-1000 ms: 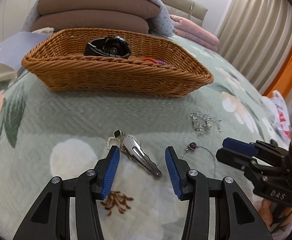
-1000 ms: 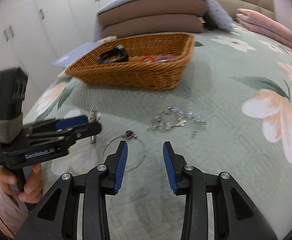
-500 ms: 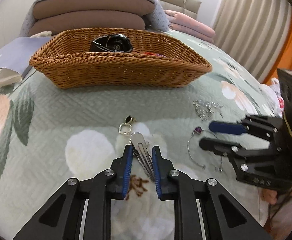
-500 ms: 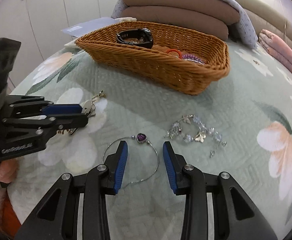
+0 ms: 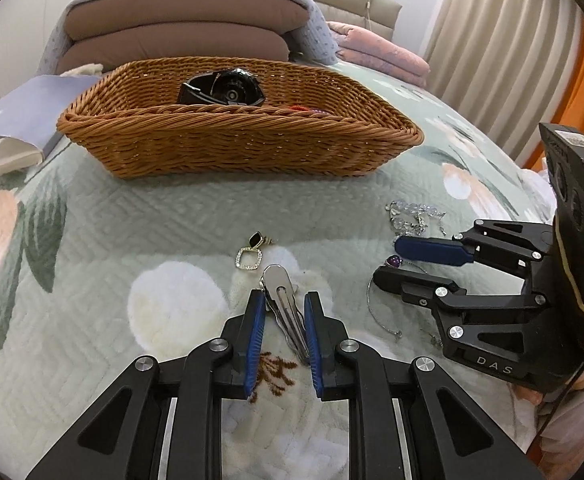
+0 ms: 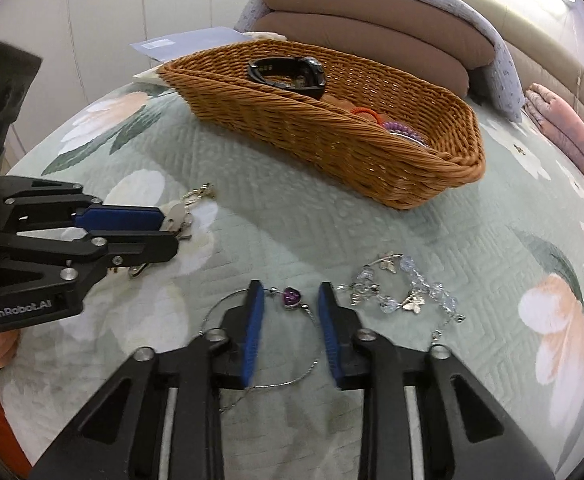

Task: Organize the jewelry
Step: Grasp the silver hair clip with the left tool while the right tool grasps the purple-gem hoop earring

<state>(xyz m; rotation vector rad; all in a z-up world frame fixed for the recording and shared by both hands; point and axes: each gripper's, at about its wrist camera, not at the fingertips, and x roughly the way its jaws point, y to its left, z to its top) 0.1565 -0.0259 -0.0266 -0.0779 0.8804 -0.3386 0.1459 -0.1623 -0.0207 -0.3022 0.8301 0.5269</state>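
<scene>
My left gripper is closed around a silver hair clip that lies on the green quilt; it also shows in the right wrist view. A black-and-gold earring lies just beyond the clip. My right gripper is open and straddles a thin silver bangle with a purple heart; it also shows in the left wrist view. A crystal bead bracelet lies to the right of the right gripper. A wicker basket behind holds a black watch and hair ties.
Stacked brown cushions under a blue blanket stand behind the basket. Papers lie at the basket's left. A folded pink blanket lies at the back right. Curtains hang at the right.
My left gripper has closed from wide open onto the hair clip. My right gripper has moved forward so that its fingers straddle the bangle's purple heart.
</scene>
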